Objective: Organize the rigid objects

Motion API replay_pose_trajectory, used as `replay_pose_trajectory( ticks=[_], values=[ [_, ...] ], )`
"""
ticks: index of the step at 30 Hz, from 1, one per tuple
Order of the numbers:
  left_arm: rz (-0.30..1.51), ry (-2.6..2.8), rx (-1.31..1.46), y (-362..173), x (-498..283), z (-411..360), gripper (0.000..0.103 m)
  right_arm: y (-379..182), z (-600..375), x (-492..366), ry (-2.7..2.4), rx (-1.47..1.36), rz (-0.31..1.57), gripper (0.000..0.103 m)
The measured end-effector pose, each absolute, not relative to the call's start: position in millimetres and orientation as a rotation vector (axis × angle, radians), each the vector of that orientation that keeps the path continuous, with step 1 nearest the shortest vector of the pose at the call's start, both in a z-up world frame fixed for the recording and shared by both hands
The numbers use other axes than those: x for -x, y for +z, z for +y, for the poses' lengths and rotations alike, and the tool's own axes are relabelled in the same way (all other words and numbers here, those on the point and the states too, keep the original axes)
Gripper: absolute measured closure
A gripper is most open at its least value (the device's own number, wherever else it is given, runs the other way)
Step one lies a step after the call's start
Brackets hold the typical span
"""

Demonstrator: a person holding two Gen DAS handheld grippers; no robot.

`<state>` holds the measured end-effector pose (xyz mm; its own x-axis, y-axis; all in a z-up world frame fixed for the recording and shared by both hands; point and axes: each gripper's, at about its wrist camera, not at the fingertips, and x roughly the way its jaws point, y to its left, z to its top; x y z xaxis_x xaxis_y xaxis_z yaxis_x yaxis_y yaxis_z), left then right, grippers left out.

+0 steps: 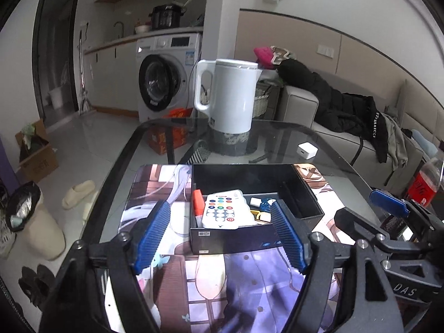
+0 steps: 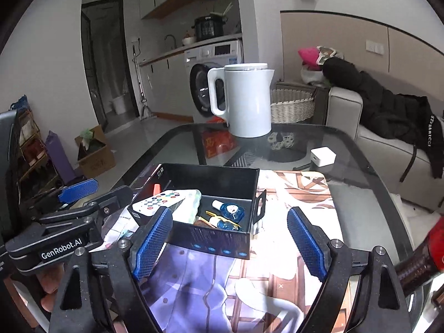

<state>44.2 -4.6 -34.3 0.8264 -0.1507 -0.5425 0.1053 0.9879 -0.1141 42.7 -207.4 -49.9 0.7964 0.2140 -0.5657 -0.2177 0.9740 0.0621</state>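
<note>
glass table (image 1: 277, 138) with printed mat (image 1: 222, 277), white kettle (image 1: 233, 97), washing machine (image 1: 166, 77) behind, both claws wide, empty

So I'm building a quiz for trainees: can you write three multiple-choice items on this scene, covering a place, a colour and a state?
1. Where is the white remote control?
A. inside the black box
B. on the sofa
C. under the kettle

2. What colour is the kettle?
A. red
B. white
C. black

3. The right hand-held gripper is:
A. shut on the remote
B. shut on the box
C. open, holding nothing

Answers:
1 A, it lies among the box's contents.
2 B, body and handle are white.
3 C, nothing between its blue pads.
</note>
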Motion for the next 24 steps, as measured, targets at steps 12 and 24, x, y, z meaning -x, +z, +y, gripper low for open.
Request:
replay_pose_trajectory(
  ticks=[12,24],
  values=[
    [0.349,-0.019,0.022,-27,-17,1,0.007,-42,-212,-3,0.215,-0.002,0.364,0.005],
    [0.26,-0.036,0.053,-11,-4,5,0.0,-17,-218,8,0.216,-0.01,0.246,0.003]
  ],
)
